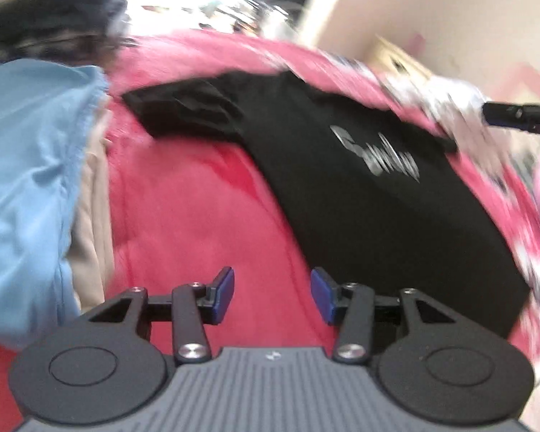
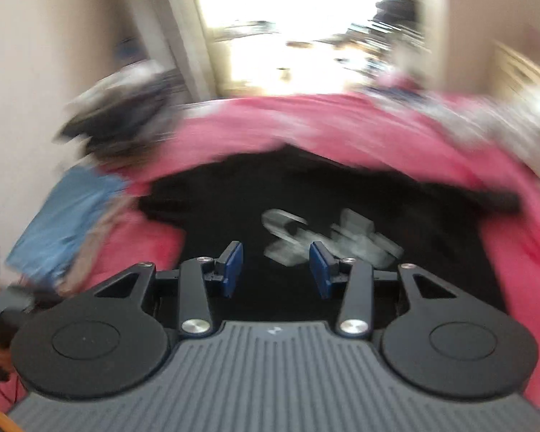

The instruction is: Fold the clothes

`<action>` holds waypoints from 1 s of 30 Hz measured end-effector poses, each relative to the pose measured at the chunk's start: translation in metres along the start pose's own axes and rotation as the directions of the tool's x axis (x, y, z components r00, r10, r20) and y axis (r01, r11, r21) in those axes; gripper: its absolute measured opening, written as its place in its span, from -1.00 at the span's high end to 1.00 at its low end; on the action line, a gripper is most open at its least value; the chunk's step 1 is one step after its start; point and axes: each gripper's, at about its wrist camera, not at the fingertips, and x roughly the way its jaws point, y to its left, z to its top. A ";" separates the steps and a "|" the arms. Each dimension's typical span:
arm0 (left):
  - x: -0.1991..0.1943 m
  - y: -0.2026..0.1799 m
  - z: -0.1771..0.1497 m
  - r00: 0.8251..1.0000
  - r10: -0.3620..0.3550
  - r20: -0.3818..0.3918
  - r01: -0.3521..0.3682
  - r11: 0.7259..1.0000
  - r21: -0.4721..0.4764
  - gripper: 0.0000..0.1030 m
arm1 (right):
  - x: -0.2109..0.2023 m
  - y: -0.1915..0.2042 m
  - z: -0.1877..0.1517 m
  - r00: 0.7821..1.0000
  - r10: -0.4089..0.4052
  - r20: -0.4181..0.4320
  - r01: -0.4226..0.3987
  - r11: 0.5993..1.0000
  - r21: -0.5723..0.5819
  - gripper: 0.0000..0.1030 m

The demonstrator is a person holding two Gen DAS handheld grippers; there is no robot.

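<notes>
Presently both the left gripper [image 1: 272,295] and right gripper [image 2: 275,269] are hovering half-open and empty above the black T-shirt [image 1: 360,187] lying spread, needing a fresh hem grip for folding.

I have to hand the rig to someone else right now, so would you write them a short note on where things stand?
Left gripper: open, nothing between the jaws, above the pink bedcover.
Right gripper: open and empty, above the black T-shirt.
The T-shirt lies spread on the bedcover, print up, both sleeves out.
A light blue garment sits at the left edge.
Done: shirt laid out flat.
Left: every fold of the shirt; the pictures are blurred, so check for creases first.
</notes>
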 end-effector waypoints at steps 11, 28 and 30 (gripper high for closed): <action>0.008 0.020 -0.006 0.996 0.055 0.074 -0.050 0.997 -0.061 0.07 | 0.213 0.173 0.026 0.990 0.060 -0.127 -0.127 0.764 -0.632 0.31; 0.024 0.022 -0.016 0.995 -0.006 0.100 0.004 1.000 0.022 0.07 | 0.236 0.139 0.026 0.940 0.193 -0.281 -0.320 0.784 -0.531 0.97; 0.028 0.022 -0.016 0.995 -0.005 0.098 0.002 1.000 0.024 0.06 | 0.242 0.138 0.018 0.919 0.192 -0.344 -0.360 0.765 -0.534 0.95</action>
